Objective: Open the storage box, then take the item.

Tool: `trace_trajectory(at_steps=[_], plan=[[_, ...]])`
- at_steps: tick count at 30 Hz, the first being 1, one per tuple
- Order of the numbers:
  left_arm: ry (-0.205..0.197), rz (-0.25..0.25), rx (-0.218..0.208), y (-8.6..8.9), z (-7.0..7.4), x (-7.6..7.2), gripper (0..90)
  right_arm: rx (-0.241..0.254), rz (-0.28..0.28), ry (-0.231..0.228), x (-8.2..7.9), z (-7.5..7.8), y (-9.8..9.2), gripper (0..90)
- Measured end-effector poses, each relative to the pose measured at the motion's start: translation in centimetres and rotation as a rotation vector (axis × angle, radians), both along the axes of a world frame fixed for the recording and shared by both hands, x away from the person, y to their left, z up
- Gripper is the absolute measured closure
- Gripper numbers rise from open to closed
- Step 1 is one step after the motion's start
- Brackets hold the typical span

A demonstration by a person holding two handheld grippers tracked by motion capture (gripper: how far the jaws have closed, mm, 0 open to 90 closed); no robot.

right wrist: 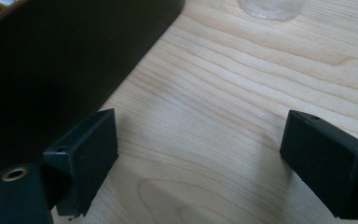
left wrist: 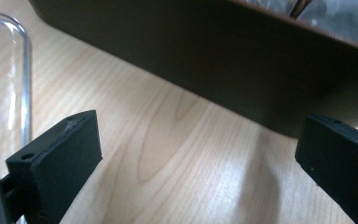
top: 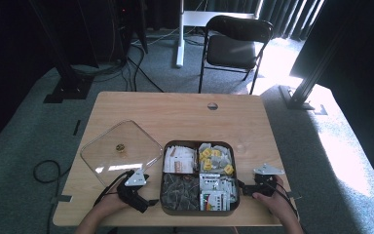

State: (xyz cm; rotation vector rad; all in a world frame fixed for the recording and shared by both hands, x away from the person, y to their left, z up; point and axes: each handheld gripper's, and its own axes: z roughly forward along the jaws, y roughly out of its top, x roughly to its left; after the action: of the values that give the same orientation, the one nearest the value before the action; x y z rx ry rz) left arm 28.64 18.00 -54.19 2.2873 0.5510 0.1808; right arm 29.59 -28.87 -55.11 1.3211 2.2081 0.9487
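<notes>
Dark four-compartment box (top: 199, 208) of tea packets, low centre of the high view, uncovered; clear lid (top: 121, 152) lying just left of it. Left gripper (top: 148, 201) and right gripper (top: 242, 186) flanking the box, both gaping wide, empty. Likely risk: nudging the box wall, or scraping the lid's rim (left wrist: 25, 70).
</notes>
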Motion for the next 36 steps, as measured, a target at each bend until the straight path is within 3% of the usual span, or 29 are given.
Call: trace_trajectory(at_steps=[4,12,20,26,31,36], plan=[[-0.003,0.010,0.038,-0.1,-0.5,-0.1,0.5,0.000,0.000,0.000,0.0,0.0,0.0,10.7],[-0.025,0.034,0.070,-0.3,-0.5,-0.4,0.5,-0.002,-0.005,0.000,0.0,0.0,0.0,10.6],[-0.024,0.073,0.070,-0.3,-0.6,-0.6,0.4,-0.002,-0.003,0.000,0.0,0.0,0.0,10.6],[-0.024,0.073,0.069,-0.3,-0.6,-0.6,0.4,0.001,-0.011,0.007,-0.1,0.1,0.2,10.7],[-0.024,0.073,0.070,-0.3,-0.6,-0.6,0.4,0.039,-0.018,0.040,-0.2,0.4,-0.1,12.7],[-0.024,0.073,0.070,-0.3,-0.5,-0.6,0.4,0.046,-0.023,0.037,-0.5,1.3,-0.1,12.7]])
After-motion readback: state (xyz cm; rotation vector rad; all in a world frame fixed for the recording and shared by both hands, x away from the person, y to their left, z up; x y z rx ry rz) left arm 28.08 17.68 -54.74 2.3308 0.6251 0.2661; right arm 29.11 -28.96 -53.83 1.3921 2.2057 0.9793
